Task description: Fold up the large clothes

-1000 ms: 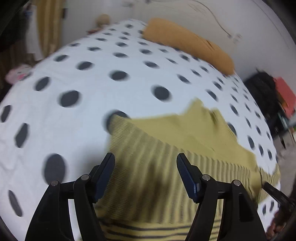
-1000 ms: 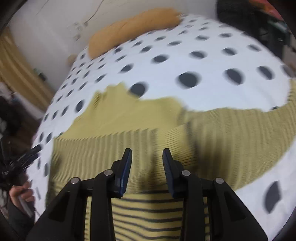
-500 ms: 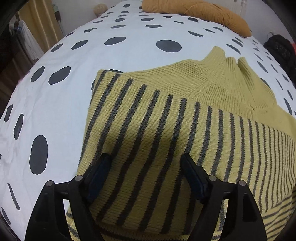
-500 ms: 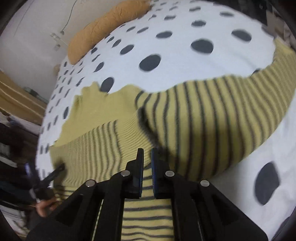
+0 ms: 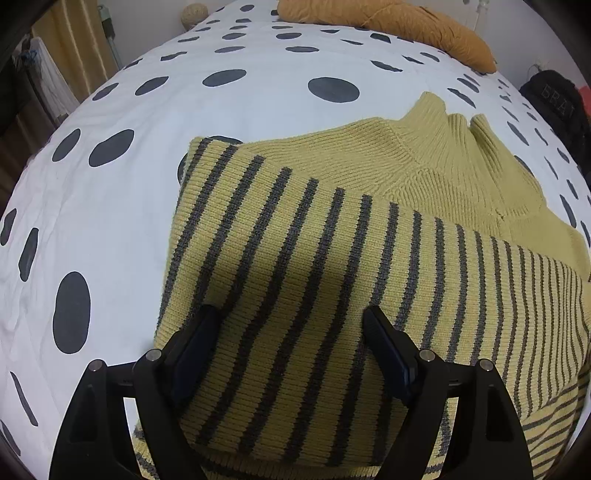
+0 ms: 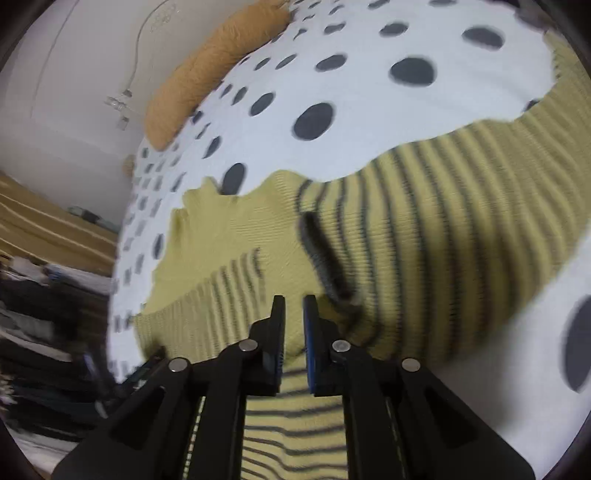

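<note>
One yellow-green sweater [image 5: 332,258] with dark stripes is seen lying on a white bedspread [image 5: 110,206] printed with dark dots. In the left wrist view the garment fills the lower centre and right of the frame; its ribbed collar [image 5: 448,133] is pointed toward the upper right, and one striped sleeve is laid across the body, its long axis running from the upper left of the garment down toward the right edge. In the right wrist view the sweater [image 6: 424,229] is spread across the middle of the frame, and a second sleeve is stretched out toward the upper right corner.

The left gripper [image 5: 291,343] is held with its two fingers spread wide apart over the striped knit at the bottom of the frame; no cloth is caught between them. The right gripper [image 6: 293,325] is seen at lower centre with its fingers drawn almost together, a narrow gap left between the pads; whether cloth is pinched there cannot be told, as the view is blurred.

One orange pillow [image 5: 399,26] is seen at the top of the left wrist view, at the far end of the bed.
</note>
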Demonstrator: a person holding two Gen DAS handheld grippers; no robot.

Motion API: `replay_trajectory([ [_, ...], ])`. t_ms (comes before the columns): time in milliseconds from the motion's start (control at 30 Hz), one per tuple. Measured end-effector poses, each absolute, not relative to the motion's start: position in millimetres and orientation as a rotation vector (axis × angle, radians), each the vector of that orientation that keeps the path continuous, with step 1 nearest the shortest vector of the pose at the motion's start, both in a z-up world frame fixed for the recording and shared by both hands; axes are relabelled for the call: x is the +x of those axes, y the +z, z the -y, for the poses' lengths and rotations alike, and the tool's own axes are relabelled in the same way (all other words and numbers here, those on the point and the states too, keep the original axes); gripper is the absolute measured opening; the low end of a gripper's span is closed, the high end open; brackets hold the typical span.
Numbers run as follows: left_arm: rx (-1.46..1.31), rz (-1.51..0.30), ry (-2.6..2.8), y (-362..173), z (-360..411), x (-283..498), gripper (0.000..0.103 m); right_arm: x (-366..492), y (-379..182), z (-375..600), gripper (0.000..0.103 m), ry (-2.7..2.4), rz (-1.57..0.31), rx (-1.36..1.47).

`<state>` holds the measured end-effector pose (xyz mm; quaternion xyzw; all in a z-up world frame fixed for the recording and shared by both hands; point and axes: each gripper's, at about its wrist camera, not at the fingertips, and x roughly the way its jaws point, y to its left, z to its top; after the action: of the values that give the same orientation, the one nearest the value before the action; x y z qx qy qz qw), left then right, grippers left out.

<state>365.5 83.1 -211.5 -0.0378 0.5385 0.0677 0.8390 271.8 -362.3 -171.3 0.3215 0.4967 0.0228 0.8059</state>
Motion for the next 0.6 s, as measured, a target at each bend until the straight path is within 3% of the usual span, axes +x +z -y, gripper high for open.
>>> replay_trajectory([
  [67,-0.081,-1.135,0.146,-212,-83,365,0.082,265,-177,357,0.082,0.035,-1.118,0.655],
  [233,-0.081,-1.132,0.137,-211,-83,363,0.082,271,-200,354,0.082,0.081,-1.065,0.777],
  [267,-0.083,-1.135,0.134,-211,-84,364,0.082,277,-204,355,0.078,0.076,-1.064,0.786],
  [333,-0.084,-1.139,0.129,-211,-85,365,0.082,294,-209,355,0.04,0.051,-1.069,0.759],
  [367,-0.083,-1.139,0.125,-211,-85,365,0.082,301,-209,354,0.013,0.033,-1.096,0.73],
  [500,-0.084,-1.131,0.108,-211,-86,363,0.083,284,-180,359,0.013,0.01,-1.082,0.666],
  [600,-0.068,-1.128,0.119,-212,-83,364,0.084,286,-199,360,0.019,-0.069,-1.169,0.521],
])
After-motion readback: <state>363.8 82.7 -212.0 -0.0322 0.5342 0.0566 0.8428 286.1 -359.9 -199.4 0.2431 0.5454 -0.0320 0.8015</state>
